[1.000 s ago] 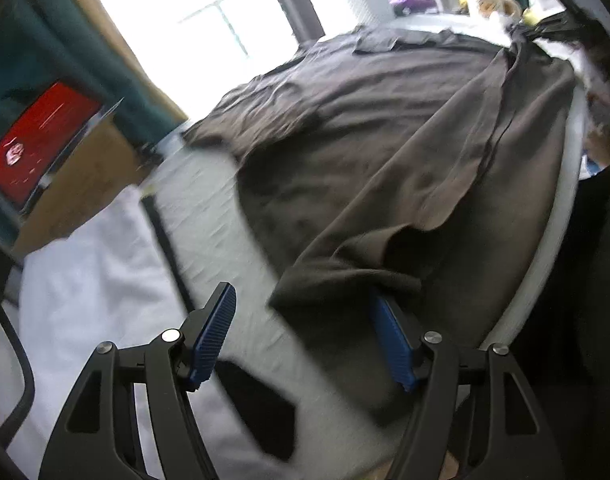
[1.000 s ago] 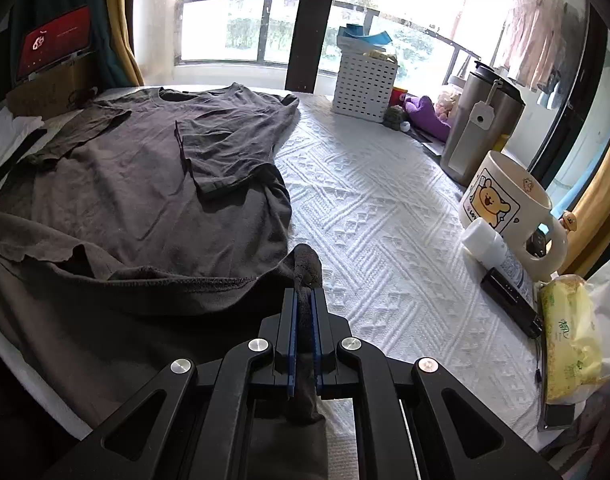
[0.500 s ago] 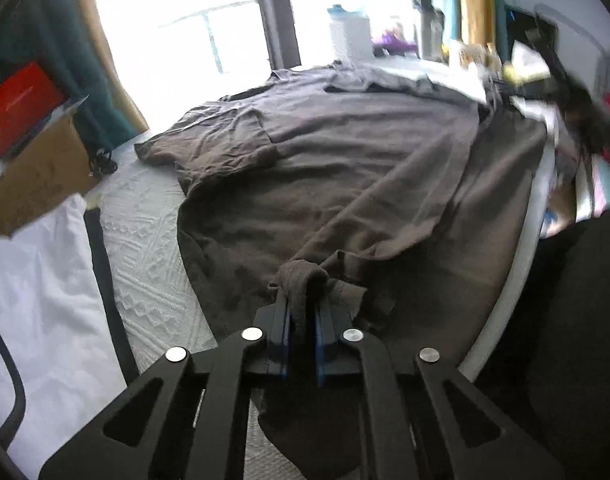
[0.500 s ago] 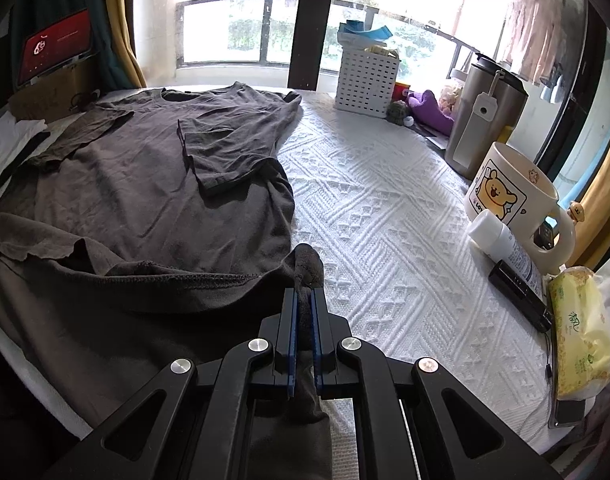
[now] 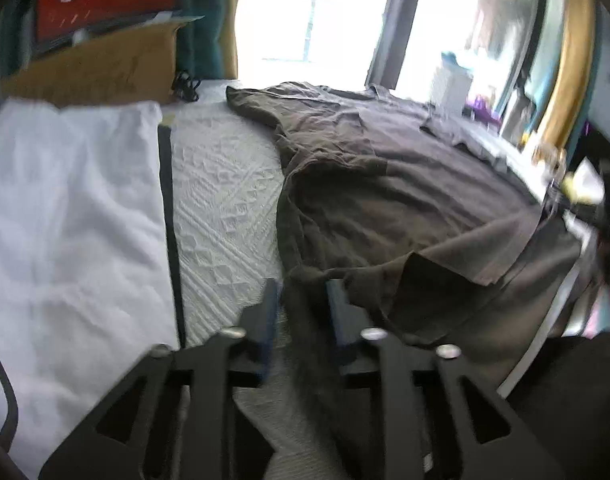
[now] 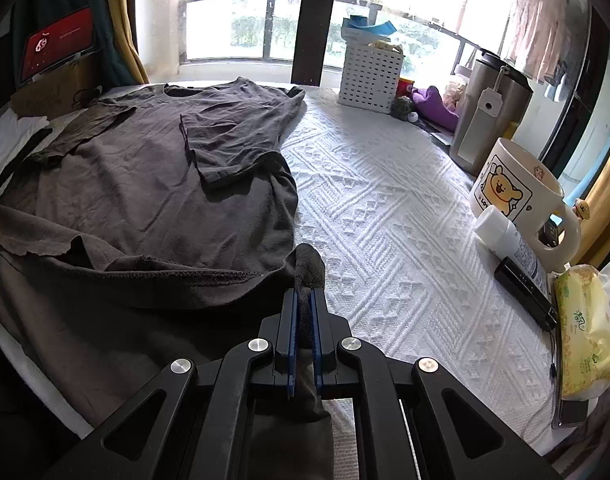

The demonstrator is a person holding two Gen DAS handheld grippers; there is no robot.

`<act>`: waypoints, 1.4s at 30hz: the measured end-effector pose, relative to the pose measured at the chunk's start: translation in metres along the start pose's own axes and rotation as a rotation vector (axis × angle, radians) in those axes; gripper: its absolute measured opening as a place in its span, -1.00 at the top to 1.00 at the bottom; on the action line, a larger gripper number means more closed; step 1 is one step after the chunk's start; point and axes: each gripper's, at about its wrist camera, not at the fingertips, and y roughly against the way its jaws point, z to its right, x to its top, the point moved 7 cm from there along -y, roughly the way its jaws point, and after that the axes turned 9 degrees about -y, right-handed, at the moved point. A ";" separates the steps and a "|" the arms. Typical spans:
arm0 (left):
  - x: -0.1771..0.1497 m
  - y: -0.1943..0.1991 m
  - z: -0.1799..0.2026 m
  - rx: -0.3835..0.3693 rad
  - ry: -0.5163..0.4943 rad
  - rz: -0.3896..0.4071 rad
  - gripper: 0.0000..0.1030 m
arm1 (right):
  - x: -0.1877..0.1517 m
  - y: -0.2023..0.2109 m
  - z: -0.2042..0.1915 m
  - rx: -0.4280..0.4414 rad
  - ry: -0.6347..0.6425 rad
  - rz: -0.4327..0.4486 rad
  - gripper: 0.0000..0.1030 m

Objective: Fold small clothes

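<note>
A dark grey-brown T-shirt lies spread on the white textured cover, one sleeve folded in and its lower hem turned back. My right gripper is shut on the hem's right corner, and a tuft of cloth sticks up between the pads. In the blurred left wrist view the same T-shirt fills the right half. My left gripper sits at the hem's left corner. Its jaws are opening, and a strip of dark cloth lies loose between the parted blue pads.
A white cloth and a cardboard box are to the left. On the right stand a white basket, a steel flask, a bear mug, a white bottle and a tissue pack. The shirt's hem hangs over the near edge.
My left gripper closed on the hem's left corner, then its jaws parted again while it rolled and shifted sideways. The right gripper has kept still, shut on its corner.
</note>
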 end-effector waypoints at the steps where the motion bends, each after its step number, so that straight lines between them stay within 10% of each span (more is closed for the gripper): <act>1: 0.001 0.003 0.001 0.013 -0.032 -0.006 0.25 | 0.000 0.000 0.000 0.000 0.000 0.000 0.88; 6: 0.004 0.024 0.005 0.032 -0.184 -0.009 -0.17 | -0.001 -0.001 0.000 0.001 0.000 -0.006 0.88; 17: -0.011 0.004 0.028 0.085 -0.526 -0.157 -0.18 | -0.001 0.000 0.000 -0.002 0.001 0.000 0.88; 26: 0.002 -0.008 0.051 0.090 -0.725 -0.087 -0.18 | 0.000 0.005 -0.001 0.023 0.002 0.010 0.88; 28: 0.005 -0.009 0.050 0.059 -0.699 -0.076 -0.12 | -0.001 0.006 -0.003 0.047 0.006 0.016 0.88; 33: 0.004 -0.008 0.054 0.013 -0.651 -0.023 0.74 | -0.005 0.008 -0.008 0.071 0.029 0.016 0.87; 38: 0.011 0.006 0.053 -0.002 -0.534 0.074 0.81 | -0.007 0.005 -0.006 0.064 0.033 0.010 0.84; 40: 0.013 0.012 0.050 -0.003 -0.485 0.104 0.82 | -0.007 0.004 -0.005 0.049 0.040 0.011 0.65; 42: 0.014 0.015 0.046 -0.006 -0.429 0.131 0.82 | -0.007 0.003 -0.004 0.040 0.037 0.006 -0.35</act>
